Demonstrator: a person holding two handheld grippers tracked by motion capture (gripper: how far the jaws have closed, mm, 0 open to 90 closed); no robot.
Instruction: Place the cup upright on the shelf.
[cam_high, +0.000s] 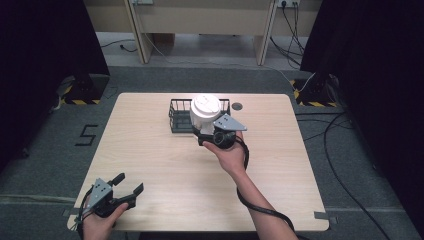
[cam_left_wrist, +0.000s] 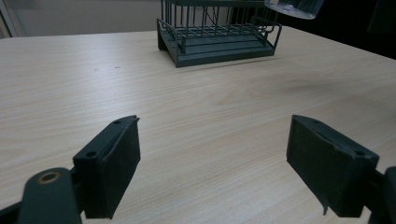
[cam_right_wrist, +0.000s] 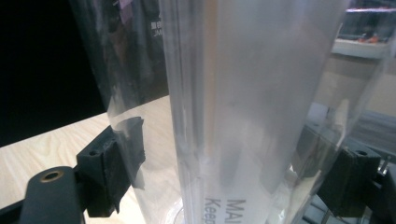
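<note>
Left gripper (cam_high: 127, 186): jaws wide, nothing between them, bare table (cam_left_wrist: 196, 116) ahead. Farther on, right gripper (cam_high: 200, 134): jaws clamped on clear lidded container (cam_high: 205, 113), held just over black wire basket (cam_high: 179, 116) beyond the jaws.

High view: we look forward and down on the whole table (cam_high: 165, 185). Left gripper view: low, facing across it toward the wire basket (cam_left_wrist: 219, 39), shared with the high view. Right gripper view: pressed against a clear container (cam_right_wrist: 261, 107).
</note>
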